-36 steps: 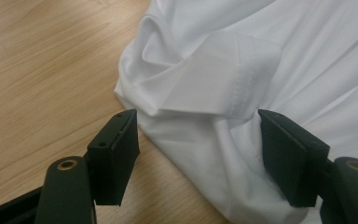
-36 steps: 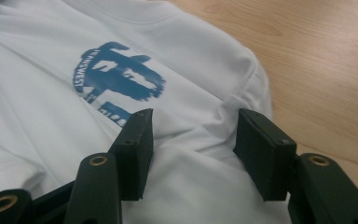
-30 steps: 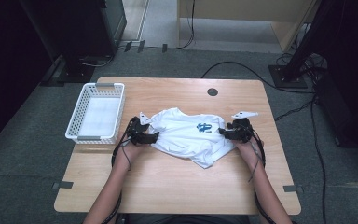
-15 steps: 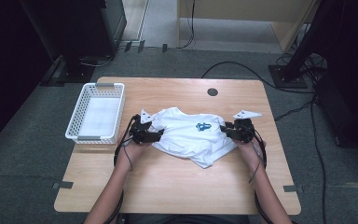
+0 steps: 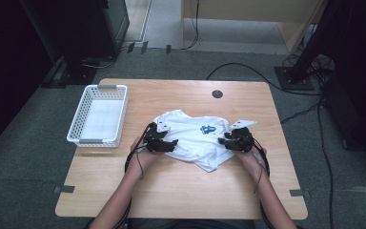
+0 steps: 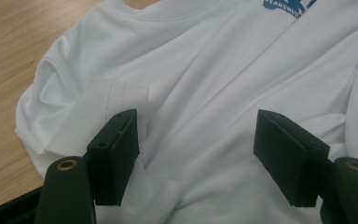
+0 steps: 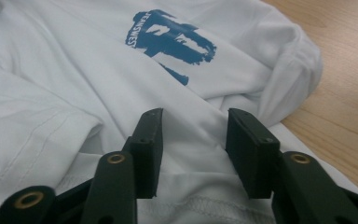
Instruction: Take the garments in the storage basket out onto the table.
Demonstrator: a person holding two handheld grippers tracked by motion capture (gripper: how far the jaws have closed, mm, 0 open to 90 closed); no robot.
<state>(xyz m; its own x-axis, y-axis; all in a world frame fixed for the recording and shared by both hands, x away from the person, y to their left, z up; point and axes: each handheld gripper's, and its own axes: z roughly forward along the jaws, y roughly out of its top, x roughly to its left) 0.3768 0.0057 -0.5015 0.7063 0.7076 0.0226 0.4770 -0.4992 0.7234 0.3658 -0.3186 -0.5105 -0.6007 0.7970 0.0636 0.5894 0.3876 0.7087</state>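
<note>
T-shirt (image 5: pixel 193 139) lies on table (image 5: pixel 181 191) beside basket (image 5: pixel 98 115).

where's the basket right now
In the high view the white basket sits at the table's left edge, left of the white shirt and apart from it.

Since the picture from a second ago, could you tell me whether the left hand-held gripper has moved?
Yes, slightly. The left hand-held gripper has shifted right, farther from the white basket and further onto the white T-shirt, jaws open.
</note>
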